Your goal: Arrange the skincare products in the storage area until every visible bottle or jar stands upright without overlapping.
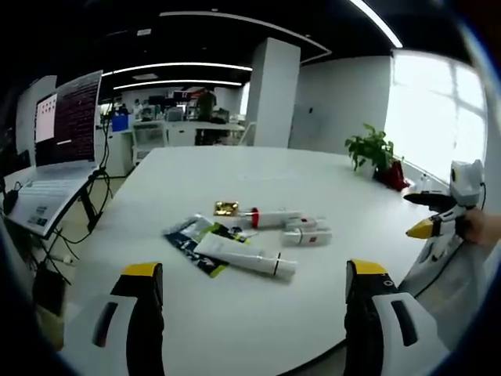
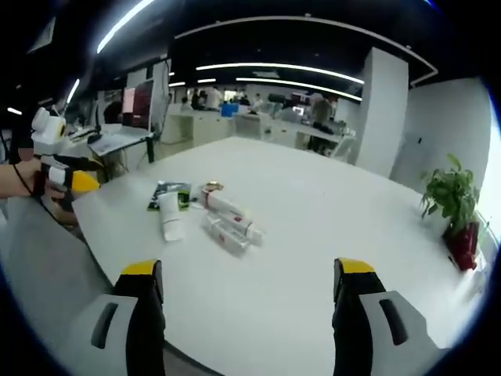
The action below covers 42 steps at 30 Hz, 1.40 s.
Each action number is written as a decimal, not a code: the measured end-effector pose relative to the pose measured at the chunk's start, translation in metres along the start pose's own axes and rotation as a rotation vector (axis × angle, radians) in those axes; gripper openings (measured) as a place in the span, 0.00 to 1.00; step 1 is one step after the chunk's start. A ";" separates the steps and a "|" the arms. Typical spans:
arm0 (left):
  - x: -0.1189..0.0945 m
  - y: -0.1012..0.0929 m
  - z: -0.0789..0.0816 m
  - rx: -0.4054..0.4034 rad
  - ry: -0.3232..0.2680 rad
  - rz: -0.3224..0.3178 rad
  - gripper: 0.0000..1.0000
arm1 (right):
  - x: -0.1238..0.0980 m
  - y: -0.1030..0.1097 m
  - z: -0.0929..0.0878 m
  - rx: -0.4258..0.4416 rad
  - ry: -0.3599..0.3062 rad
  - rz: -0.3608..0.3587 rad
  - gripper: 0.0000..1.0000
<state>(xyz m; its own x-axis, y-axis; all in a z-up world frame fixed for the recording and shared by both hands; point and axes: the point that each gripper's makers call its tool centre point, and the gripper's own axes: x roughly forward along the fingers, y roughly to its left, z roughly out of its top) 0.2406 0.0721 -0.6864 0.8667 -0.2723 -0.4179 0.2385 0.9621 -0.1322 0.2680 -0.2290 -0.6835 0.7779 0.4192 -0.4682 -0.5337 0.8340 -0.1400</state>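
Several skincare items lie flat in a cluster on the white table (image 1: 235, 180): a large white tube (image 1: 244, 256), a slim white tube with a red band (image 1: 270, 218), a small white bottle with a red label (image 1: 307, 236), a gold-lidded jar (image 1: 226, 207) and a dark sachet (image 1: 192, 237). My left gripper (image 1: 254, 301) stands open at the table's near edge, short of them. The same cluster shows in the right gripper view: white tube (image 2: 170, 215), red-banded tube (image 2: 227, 208), sachet (image 2: 168, 192). My right gripper (image 2: 246, 301) is open over bare table, nothing between its jaws.
A potted plant (image 1: 372, 149) with a red base stands at the far right of the table, seen also as the plant (image 2: 452, 200). A laptop (image 1: 55, 157) sits on a stand to the left. The other gripper (image 1: 446, 211) appears at right, held by a hand.
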 end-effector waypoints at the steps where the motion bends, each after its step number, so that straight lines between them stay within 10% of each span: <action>1: 0.000 0.001 0.000 0.001 0.000 -0.002 0.90 | 0.002 0.000 -0.005 -0.003 0.028 0.004 0.89; 42: 0.001 -0.001 -0.004 -0.036 0.019 -0.010 0.86 | 0.050 0.013 -0.013 -0.021 0.130 0.089 0.85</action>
<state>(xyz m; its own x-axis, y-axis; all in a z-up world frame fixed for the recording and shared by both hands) 0.2394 0.0711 -0.6901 0.8561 -0.2825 -0.4329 0.2307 0.9582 -0.1690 0.2957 -0.2019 -0.7198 0.6784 0.4395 -0.5887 -0.6061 0.7877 -0.1105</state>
